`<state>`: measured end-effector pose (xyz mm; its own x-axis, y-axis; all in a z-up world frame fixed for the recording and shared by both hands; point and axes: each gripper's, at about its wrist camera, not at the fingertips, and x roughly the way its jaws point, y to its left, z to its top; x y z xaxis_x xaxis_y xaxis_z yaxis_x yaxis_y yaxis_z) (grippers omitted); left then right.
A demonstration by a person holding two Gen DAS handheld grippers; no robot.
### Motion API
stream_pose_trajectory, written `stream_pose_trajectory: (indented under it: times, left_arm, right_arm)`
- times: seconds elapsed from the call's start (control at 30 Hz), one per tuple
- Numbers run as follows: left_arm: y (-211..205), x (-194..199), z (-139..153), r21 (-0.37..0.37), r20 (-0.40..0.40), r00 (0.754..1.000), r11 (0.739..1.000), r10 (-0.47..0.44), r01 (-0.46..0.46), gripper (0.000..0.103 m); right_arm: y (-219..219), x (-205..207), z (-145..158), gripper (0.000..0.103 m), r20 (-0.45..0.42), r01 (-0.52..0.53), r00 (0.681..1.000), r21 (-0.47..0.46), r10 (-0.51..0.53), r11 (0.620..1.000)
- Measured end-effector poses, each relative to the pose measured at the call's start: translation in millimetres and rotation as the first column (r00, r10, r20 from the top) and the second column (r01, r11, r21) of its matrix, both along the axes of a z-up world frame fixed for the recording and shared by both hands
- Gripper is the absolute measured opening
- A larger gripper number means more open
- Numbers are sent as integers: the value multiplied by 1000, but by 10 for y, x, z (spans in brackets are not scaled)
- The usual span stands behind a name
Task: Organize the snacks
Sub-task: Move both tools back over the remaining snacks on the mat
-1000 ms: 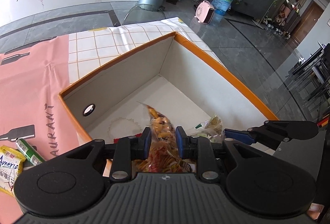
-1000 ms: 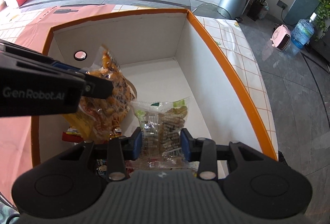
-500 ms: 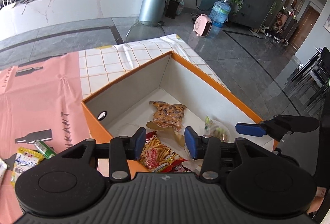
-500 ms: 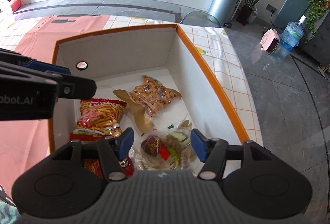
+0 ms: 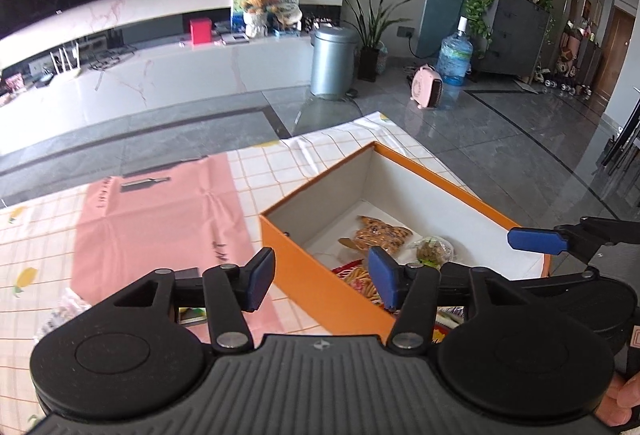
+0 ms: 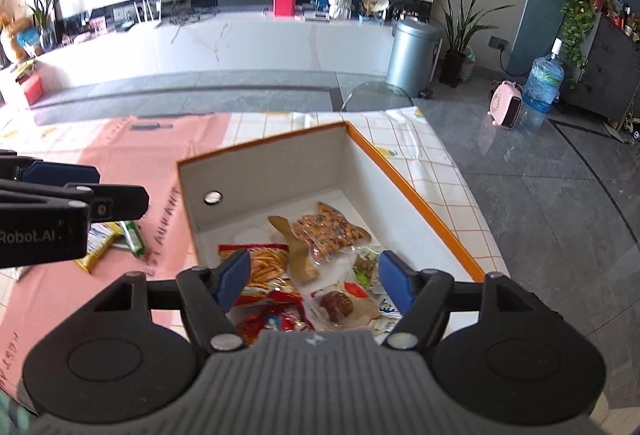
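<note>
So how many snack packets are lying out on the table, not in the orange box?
2 clearly: a yellow packet and a green one, together on the pink cloth left of the box. Others may be hidden behind the left hand-held gripper.

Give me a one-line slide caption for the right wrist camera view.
Right gripper, jaws opening and empty, above the orange box holding snack packets on the table.

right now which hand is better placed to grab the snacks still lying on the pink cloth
Left. The left gripper hangs over the box's left edge, next to the pink cloth, fingers opening and empty. The yellow and green packets lie just beneath it. The right gripper hangs over the box interior, farther away.
</note>
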<state>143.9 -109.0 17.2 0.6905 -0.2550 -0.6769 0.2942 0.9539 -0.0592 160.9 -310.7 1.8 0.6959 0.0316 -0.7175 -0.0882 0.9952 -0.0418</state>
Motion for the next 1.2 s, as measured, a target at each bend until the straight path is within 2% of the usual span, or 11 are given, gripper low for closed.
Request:
stream_pose_trajectory:
  times: [0.17,0.37,0.57,0.8,0.9,1.1,1.2]
  left_arm:
    - [178,-247,56,46,42,999,998,33,-35,64]
    - [456,-542,72,103,84,994,992,69,-77,66]
    - [806,-791,49,148,113,987,980,115,-131,67]
    - [1216,-987,-55,174,101,984,972,145,-161,69]
    - [1378,-1036,-118,187,96,982,967,160,-176,70]
    - [1636,-1052,-207,184,93,978,962,185,-200,72]
    - [1747,-1010,-268,173,90,978,964,188,-201,73]
  right_arm:
    - [194,-276,59,75,46,-7,999,48,5,999]
    - [436,-580,33,76,75,-7,997,159,-5,987]
    - [795,-887,-50,76,162,-60,986,137,38,989]
    - [1072,-1117,-148,76,208,-125,974,173,87,977]
    - [1205,-1156,-191,76,217,-165,968,181,125,970]
    - [1440,-1226,-229,76,312,-249,933,202,179,947]
    - [1555,-1146,-264,76,296,-256,935,184,195,949]
